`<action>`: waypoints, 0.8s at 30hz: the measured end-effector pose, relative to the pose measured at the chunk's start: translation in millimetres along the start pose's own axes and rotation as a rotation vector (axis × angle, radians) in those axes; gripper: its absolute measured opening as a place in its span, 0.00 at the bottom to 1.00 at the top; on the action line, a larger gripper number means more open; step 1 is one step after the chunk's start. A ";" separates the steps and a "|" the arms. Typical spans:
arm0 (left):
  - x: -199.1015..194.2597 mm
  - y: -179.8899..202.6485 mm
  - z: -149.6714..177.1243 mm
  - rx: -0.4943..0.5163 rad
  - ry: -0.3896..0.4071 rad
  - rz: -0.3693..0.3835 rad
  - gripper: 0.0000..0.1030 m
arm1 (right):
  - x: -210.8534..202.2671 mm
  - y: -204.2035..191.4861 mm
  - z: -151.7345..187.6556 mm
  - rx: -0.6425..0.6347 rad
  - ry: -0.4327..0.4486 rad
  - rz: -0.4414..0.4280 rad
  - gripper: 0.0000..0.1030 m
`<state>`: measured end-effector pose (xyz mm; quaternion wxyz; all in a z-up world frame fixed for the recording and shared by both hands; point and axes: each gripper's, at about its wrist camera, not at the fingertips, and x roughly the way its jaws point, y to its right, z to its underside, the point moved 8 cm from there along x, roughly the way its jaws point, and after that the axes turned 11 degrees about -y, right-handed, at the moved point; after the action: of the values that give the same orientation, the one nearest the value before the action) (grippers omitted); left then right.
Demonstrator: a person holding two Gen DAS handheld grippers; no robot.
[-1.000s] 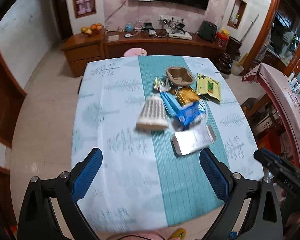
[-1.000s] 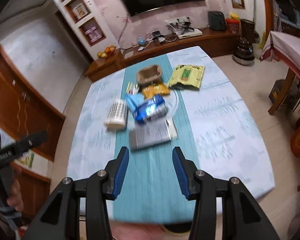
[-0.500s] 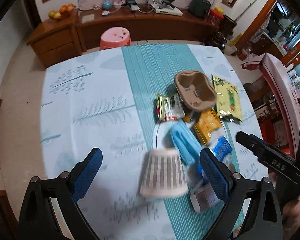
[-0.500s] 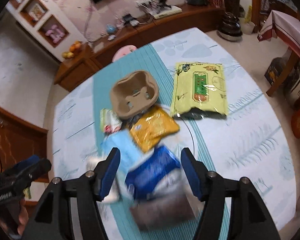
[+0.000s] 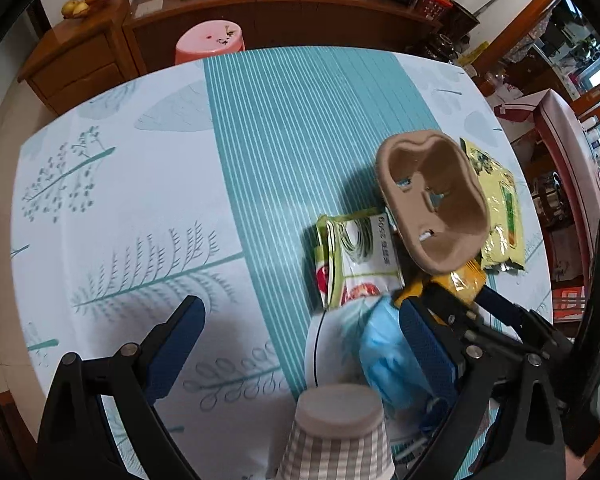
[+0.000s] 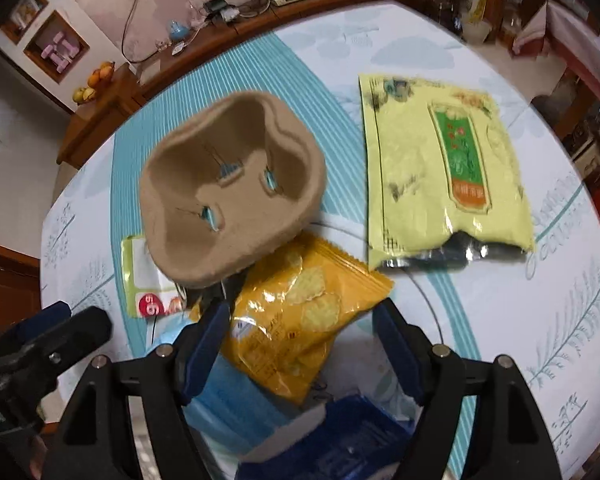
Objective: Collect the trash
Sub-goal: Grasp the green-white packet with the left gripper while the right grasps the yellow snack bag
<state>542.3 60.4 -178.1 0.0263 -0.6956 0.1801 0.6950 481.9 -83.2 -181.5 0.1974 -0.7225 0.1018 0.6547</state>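
Trash lies piled on the table: a brown pulp cup carrier [image 5: 434, 204] [image 6: 232, 196], an orange snack bag [image 6: 300, 320] [image 5: 456, 280], a yellow-green packet [image 6: 440, 184] [image 5: 500, 212], a green-white wrapper [image 5: 356, 260] [image 6: 148, 280], a light blue bag [image 5: 388, 360], a blue pack [image 6: 340, 440] and an upturned checked paper cup [image 5: 340, 432]. My left gripper [image 5: 300, 344] is open, hovering above the paper cup. My right gripper [image 6: 300, 348] is open with its fingers either side of the orange snack bag, not closed on it.
The table has a white leaf-print cloth with a teal striped runner [image 5: 292, 128]. A pink stool [image 5: 210, 38] and a wooden sideboard [image 5: 260, 8] stand beyond the far edge. Another table [image 5: 560, 140] is at right.
Both grippers have moved forward and down over the table toward the trash pile. The right gripper now straddles the orange snack bag; the left has reached the paper cup.
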 end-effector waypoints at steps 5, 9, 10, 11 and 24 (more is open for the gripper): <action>18.2 2.2 -11.8 -0.002 -0.017 -0.006 0.83 | -1.3 -0.6 1.6 -0.036 0.027 0.096 0.56; 29.8 7.4 -16.9 0.009 -0.040 -0.008 0.73 | -6.2 8.9 6.4 -0.049 0.056 0.134 0.27; 32.1 8.7 -17.9 0.011 -0.043 -0.009 0.71 | -7.2 12.9 8.5 -0.046 0.059 0.123 0.25; 35.4 11.4 -19.1 0.017 -0.049 -0.010 0.66 | -9.1 17.2 9.9 -0.034 0.059 0.095 0.21; 23.0 23.0 -13.7 0.032 0.010 -0.024 0.09 | -25.5 46.8 12.6 0.073 0.113 -0.118 0.10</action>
<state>548.0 30.1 -195.3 0.0449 -0.7008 0.1827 0.6881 448.4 -122.9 -164.3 0.2558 -0.7555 0.0938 0.5958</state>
